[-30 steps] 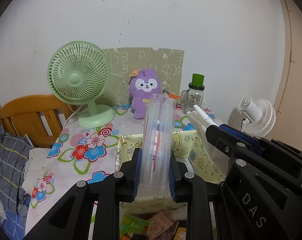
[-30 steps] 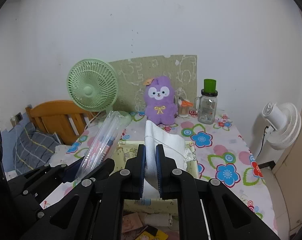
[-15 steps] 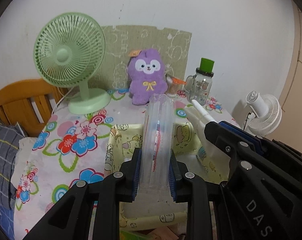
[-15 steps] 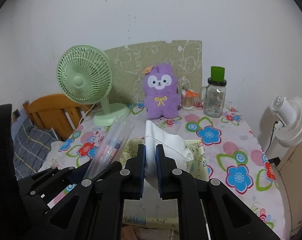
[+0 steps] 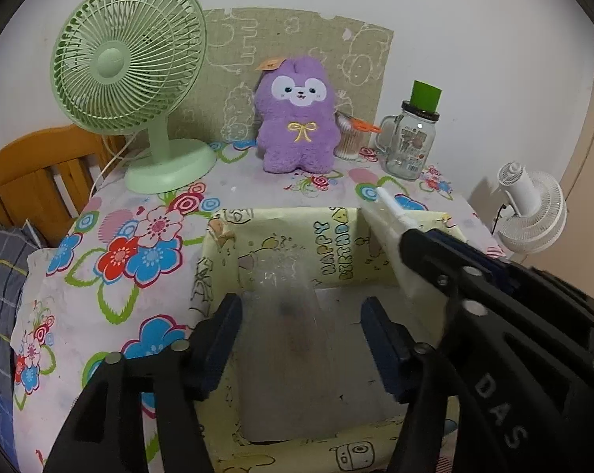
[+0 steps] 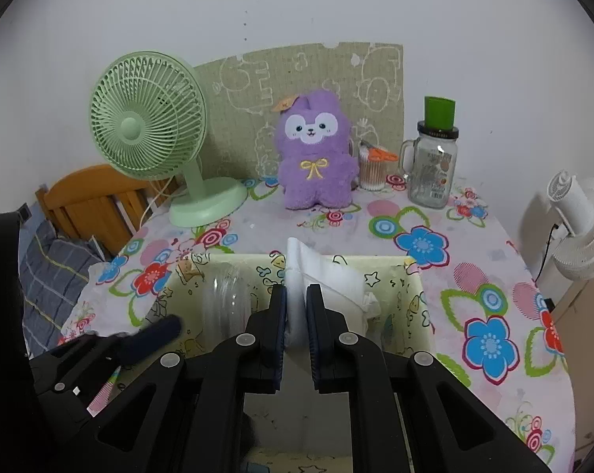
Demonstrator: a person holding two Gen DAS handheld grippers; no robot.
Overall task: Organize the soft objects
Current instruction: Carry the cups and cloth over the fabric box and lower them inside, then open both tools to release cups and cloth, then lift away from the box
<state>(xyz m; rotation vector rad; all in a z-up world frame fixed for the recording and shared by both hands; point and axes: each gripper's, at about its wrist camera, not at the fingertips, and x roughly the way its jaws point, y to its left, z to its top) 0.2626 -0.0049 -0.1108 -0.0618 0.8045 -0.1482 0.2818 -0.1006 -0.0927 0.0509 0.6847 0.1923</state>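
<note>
A yellow cartoon-print box [image 5: 328, 232] [image 6: 409, 299] stands open on the flowered table. My left gripper [image 5: 301, 335] is open over the box. A clear plastic packet [image 5: 281, 315] blurs between its spread fingers, apart from both pads, tipping into the box; it also shows in the right wrist view [image 6: 224, 299]. My right gripper [image 6: 296, 307] is shut on a folded white cloth [image 6: 328, 280] held over the box's right half; it shows in the left wrist view [image 5: 391, 232].
A purple plush toy [image 6: 316, 149] sits at the table's back, with a green desk fan [image 6: 147, 134] to its left and a cotton-swab cup [image 6: 372, 169] and glass jar [image 6: 435, 161] to its right. A wooden bed frame [image 5: 33, 173] lies left, a white fan [image 6: 580, 216] right.
Both grippers moved forward and down over the box. My left gripper opened and let go of the clear packet, which is dropping into the box. My right gripper still holds the cloth.
</note>
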